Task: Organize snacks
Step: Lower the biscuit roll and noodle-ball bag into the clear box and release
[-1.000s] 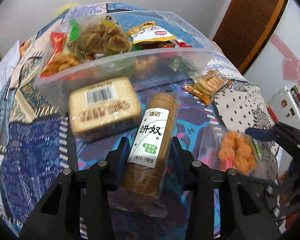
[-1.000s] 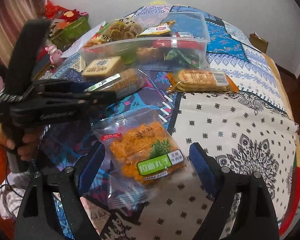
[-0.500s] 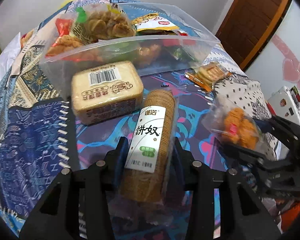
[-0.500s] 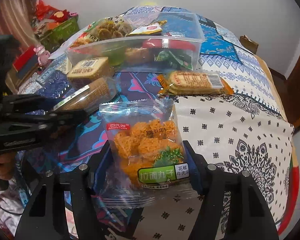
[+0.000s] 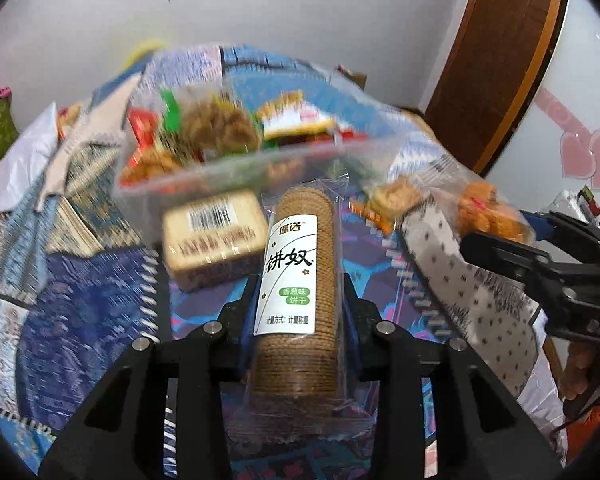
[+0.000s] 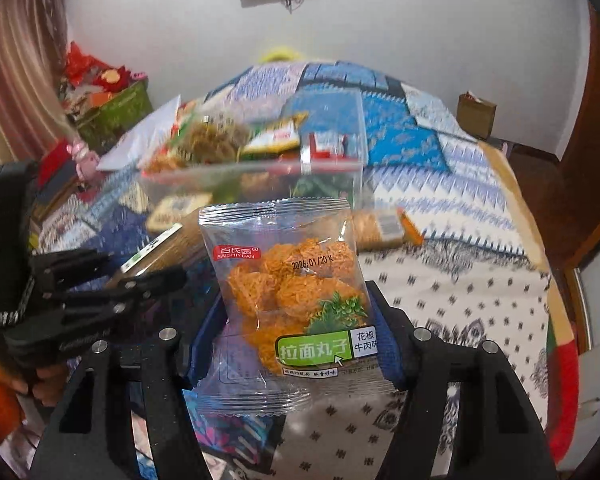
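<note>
A: Stock count, please, taken from the clear plastic bin (image 5: 236,168).

B: Inside the bin: several packets already stowed, among them a bag of brown pastries (image 5: 220,130) and a yellow-and-white sachet (image 6: 276,138). The rest is too blurred to list with confidence.

A: In hand?

B: Item one, the round biscuit roll (image 5: 298,280), pinched between the fingers of the left gripper (image 5: 298,304), raised on the near side of the bin. Item two, the orange noodle-ball packet (image 6: 296,292), pinched by the right gripper (image 6: 296,332), also lifted, near side of the bin and to the right of the roll.

A: Outstanding on the cloth?

B: The tan block packet with barcode (image 5: 214,236), lying just beside the bin's near wall. The long cracker packet with orange ends (image 6: 380,226), near the bin's right front corner. Neither is touched.

A: Progress?

B: By my reckoning, past halfway. Two items are in transit and not yet over the rim; two remain to be collected.
</note>
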`<action>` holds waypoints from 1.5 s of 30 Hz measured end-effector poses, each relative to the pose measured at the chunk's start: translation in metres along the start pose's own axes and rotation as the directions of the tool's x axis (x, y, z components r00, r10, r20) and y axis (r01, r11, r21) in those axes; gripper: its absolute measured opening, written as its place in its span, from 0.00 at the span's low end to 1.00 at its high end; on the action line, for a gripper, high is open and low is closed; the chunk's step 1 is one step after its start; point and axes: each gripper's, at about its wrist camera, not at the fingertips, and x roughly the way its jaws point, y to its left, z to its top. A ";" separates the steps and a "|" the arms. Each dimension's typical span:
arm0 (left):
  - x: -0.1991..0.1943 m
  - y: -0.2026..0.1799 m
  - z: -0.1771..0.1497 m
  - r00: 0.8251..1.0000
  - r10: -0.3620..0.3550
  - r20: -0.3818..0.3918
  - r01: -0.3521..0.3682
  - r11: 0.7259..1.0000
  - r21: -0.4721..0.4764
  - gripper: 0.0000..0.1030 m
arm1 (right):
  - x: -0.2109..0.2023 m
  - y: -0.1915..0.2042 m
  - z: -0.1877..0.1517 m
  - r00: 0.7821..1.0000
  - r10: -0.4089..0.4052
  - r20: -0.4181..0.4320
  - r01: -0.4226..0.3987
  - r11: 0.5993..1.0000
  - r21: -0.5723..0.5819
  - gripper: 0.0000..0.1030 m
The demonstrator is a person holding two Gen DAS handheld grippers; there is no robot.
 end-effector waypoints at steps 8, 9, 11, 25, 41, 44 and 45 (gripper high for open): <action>-0.027 0.014 0.039 0.994 0.019 0.111 -0.015 0.999 -0.034 0.35 | -0.003 0.000 0.036 0.997 -0.008 0.078 0.007 1.000 0.010 0.61; -0.028 0.016 0.044 0.992 0.023 0.121 -0.018 0.999 -0.039 0.35 | -0.002 0.000 0.042 0.996 -0.009 0.088 0.008 1.000 0.012 0.61; -0.028 0.020 0.056 0.990 0.031 0.136 -0.024 0.999 -0.046 0.35 | 0.000 0.000 0.052 0.995 -0.010 0.102 0.009 1.000 0.012 0.61; 0.010 0.020 0.116 0.985 0.039 0.169 -0.031 0.998 -0.052 0.35 | 0.047 -0.007 0.104 0.995 0.014 0.102 -0.016 1.000 0.025 0.61; 0.073 0.041 0.150 0.994 0.065 0.093 -0.055 0.992 -0.111 0.35 | 0.110 -0.019 0.131 1.000 0.026 -0.006 -0.026 0.999 0.036 0.61; 0.075 0.044 0.153 0.996 0.047 0.080 -0.036 0.991 -0.128 0.35 | 0.114 -0.018 0.132 1.000 0.021 -0.013 -0.021 0.999 0.029 0.61; 0.076 0.045 0.154 0.996 0.043 0.076 -0.033 0.991 -0.133 0.35 | 0.115 -0.018 0.133 1.000 0.021 -0.016 -0.020 0.999 0.029 0.61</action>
